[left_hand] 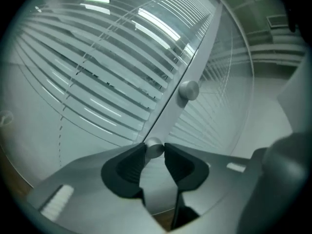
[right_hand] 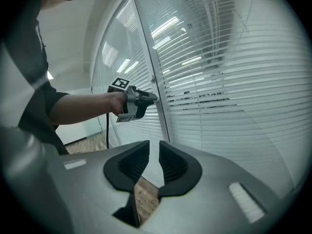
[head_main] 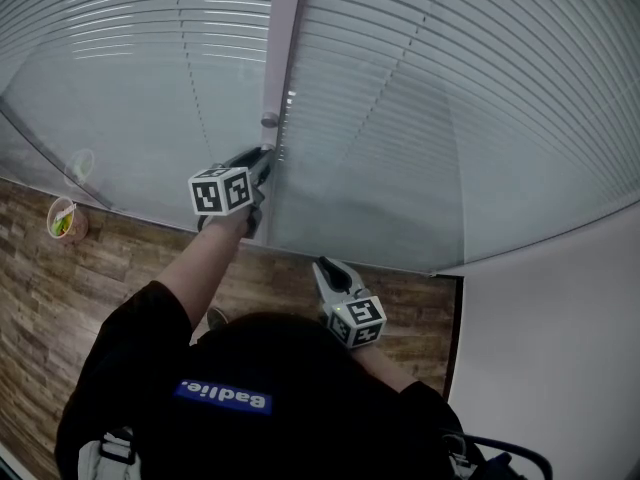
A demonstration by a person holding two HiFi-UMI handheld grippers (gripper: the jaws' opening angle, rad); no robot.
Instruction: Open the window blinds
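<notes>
Left gripper (left_hand: pixel 155 155): fingers (left_hand: pixel 127 165) closed on the lower knob (left_hand: pixel 154 150), one pad on each side of it. This small round knob sits on the pale upright frame (head_main: pixel 281 38) between two glass panes. The upper knob (left_hand: pixel 189 89), the same kind, sits higher on the same frame, apart from the fingers and untouched.

Window blinds (head_main: pixel 430 118): they hang behind the glass on both sides of the frame. Left gripper view shows thin dark gaps between the slats on the left pane. Right gripper view shows a few dark gaps at mid height on the right pane; the rest reads as closed white slats.

Right gripper (right_hand: pixel 153 156): fingers a narrow slit apart, nothing between them. In the head view it is held low, close to my body, well apart from the frame and from the left gripper.

Edges and room: the glass is just beside the left fingers on both sides of the frame. Below the panes runs wood floor (head_main: pixel 40 298). A cup (head_main: pixel 66 219) stands on it near the glass, far left, well apart from both grippers. A white wall (head_main: pixel 560 358) closes off the right side.
</notes>
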